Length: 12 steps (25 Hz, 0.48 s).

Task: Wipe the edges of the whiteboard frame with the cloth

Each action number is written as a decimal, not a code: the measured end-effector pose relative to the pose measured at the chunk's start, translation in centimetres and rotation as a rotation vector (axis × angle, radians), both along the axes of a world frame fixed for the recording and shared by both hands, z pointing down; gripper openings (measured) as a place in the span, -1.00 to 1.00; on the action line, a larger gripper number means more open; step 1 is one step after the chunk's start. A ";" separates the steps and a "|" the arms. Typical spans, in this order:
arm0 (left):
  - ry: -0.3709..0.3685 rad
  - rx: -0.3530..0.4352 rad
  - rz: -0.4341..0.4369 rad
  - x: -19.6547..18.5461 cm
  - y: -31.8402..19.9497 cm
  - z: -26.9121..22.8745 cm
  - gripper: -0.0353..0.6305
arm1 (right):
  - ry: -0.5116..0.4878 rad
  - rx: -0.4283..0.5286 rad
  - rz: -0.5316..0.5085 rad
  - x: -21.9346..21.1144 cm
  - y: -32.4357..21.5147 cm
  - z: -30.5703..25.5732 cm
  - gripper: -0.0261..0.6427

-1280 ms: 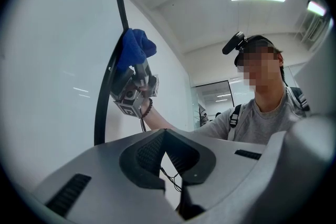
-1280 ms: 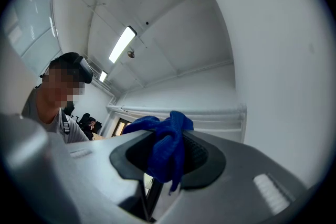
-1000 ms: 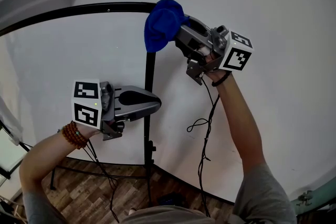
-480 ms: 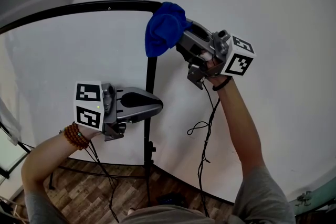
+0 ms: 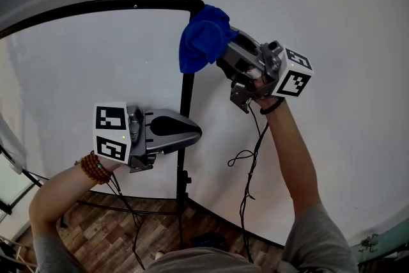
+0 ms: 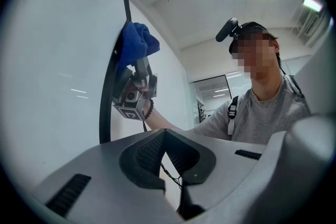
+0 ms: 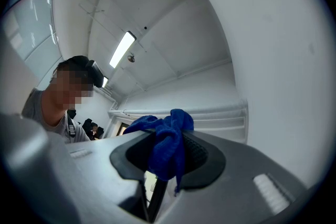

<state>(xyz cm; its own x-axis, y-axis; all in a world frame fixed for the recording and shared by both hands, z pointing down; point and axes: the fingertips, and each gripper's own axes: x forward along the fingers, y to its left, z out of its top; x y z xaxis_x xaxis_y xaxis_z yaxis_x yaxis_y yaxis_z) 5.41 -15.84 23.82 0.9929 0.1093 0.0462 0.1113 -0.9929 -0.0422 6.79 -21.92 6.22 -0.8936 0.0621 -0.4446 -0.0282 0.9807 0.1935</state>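
Head view has the blue cloth [image 5: 203, 35] bunched over the top right corner of the whiteboard frame [image 5: 186, 96], just where the black top rail bends down into the upright side rail. The cloth hides that corner and hangs a little way down the upright. The right gripper [image 5: 225, 53] comes in from the right with its nose tilted upward, and its tongs are clamped on the cloth. The right gripper view bears this out: a fold of blue fabric sits pinched between the two dark pads and droops below them, with the black rail showing in the gap underneath. Its marker cube [image 5: 292, 73] sits out to the right, and a thin black cable [image 5: 246, 156] dangles from it in a loop down the white wall [image 5: 332, 22].

Lower down, the left gripper [image 5: 193, 131] lies level across the white board surface [image 5: 96, 73], its nose crossing in front of the upright rail; whether it touches the rail I can't say. In the left gripper view its tongs meet at the tips with nothing between them. A string of brown beads [image 5: 92, 166] circles the left wrist. Below the board a wooden floor [image 5: 102, 240] shows.
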 end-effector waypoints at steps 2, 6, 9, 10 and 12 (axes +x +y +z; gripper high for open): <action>0.004 -0.003 -0.006 -0.1 -0.2 0.0 -0.87 | 0.002 0.007 0.006 0.0 0.0 0.0 -0.54; 0.005 -0.002 -0.025 -0.6 -0.6 0.0 -0.87 | 0.004 0.005 0.002 -0.1 0.0 0.1 -0.54; 0.006 -0.005 -0.034 -0.8 -0.8 -0.3 -0.87 | 0.004 -0.001 -0.005 -0.1 0.0 0.1 -0.54; 0.006 -0.006 -0.035 -0.8 -0.8 -0.4 -0.87 | 0.006 -0.001 -0.005 -0.1 0.0 0.1 -0.54; 0.009 -0.004 -0.036 -0.8 -0.8 -0.6 -0.87 | 0.011 0.002 -0.001 -0.2 0.1 0.1 -0.54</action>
